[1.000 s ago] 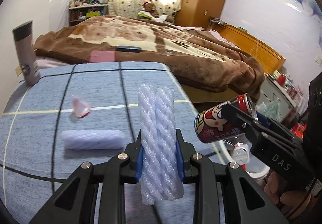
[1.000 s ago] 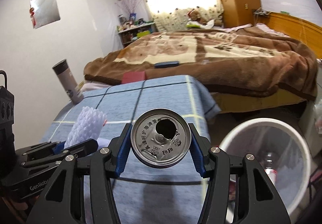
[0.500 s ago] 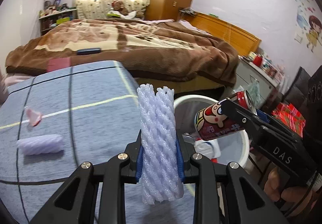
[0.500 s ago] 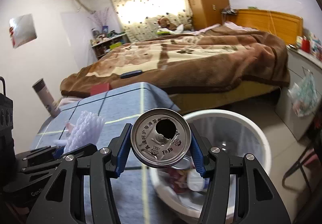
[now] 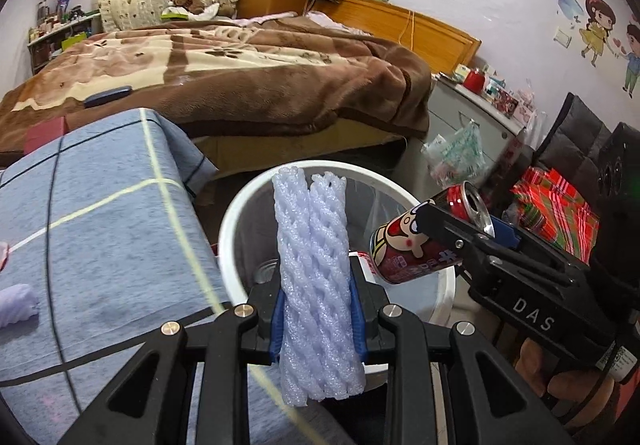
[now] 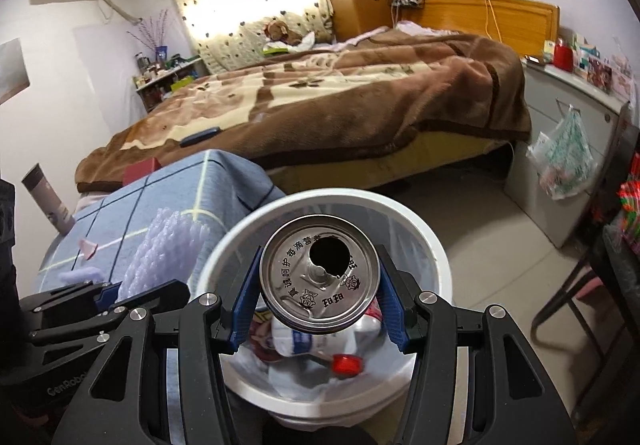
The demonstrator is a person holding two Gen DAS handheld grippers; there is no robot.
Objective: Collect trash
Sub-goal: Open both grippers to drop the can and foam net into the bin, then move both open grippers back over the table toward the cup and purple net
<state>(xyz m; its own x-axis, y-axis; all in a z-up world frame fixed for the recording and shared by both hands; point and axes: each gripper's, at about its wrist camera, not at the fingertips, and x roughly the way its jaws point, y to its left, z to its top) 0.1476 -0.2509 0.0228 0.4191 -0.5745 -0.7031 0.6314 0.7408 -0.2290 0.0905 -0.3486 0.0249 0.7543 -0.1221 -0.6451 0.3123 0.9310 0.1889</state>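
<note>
My left gripper (image 5: 318, 319) is shut on a white foam net sleeve (image 5: 314, 273) and holds it upright over the near rim of the white trash bin (image 5: 236, 221). My right gripper (image 6: 320, 311) is shut on a red drink can (image 6: 320, 275), seen end-on, above the bin (image 6: 432, 249). The can (image 5: 420, 245) also shows in the left wrist view, tilted over the bin's right side. The bin holds several pieces of trash, including a red cap (image 6: 346, 363). The foam sleeve (image 6: 164, 257) shows at the left of the right wrist view.
A table with a blue checked cloth (image 5: 100, 229) stands left of the bin, with another foam sleeve (image 5: 16, 305), a pink scrap (image 6: 89, 247) and a grey flask (image 6: 46, 199) on it. A bed with a brown blanket (image 5: 240, 77) lies behind. A grey cabinet (image 6: 560, 173) stands at the right.
Both grippers have swung right from over the table to above the trash bin, still holding the foam sleeve and the can.
</note>
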